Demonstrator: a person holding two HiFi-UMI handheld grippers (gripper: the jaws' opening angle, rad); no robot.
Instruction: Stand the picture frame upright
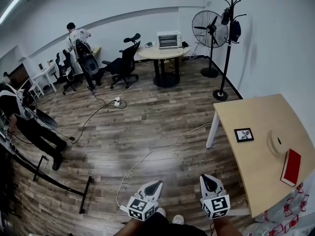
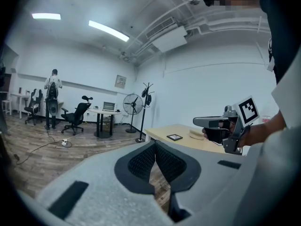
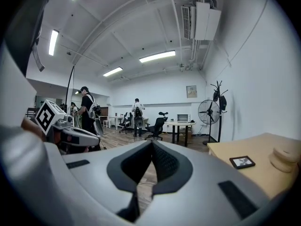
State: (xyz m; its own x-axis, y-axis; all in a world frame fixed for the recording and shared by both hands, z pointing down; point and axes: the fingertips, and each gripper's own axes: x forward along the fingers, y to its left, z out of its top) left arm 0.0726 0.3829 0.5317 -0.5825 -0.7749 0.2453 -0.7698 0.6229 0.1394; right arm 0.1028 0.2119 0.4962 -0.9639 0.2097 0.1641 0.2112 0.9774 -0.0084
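One light wooden table point(image 1: 246, 171) stands at the right. Two grippers hover beside its near corner, the left gripper point(image 1: 153, 185) and the right gripper point(image 1: 209, 179). Both have their jaws pressed together on nothing. On the table lie one red book point(image 1: 291, 167), one beige round piece point(image 1: 275, 142) and one picture frame point(image 1: 244, 134). The frame lies flat and face up, ahead and to the right of both grippers and well apart from them. It looks nearly square, so no long axis shows.

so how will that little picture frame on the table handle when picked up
Probably stiff and light: the picture frame looks small, thin, with a rigid dark border. Lying flat on the table, it may slide on the smooth top rather than lift by an edge. Upright, it could tip easily; no stand shows.
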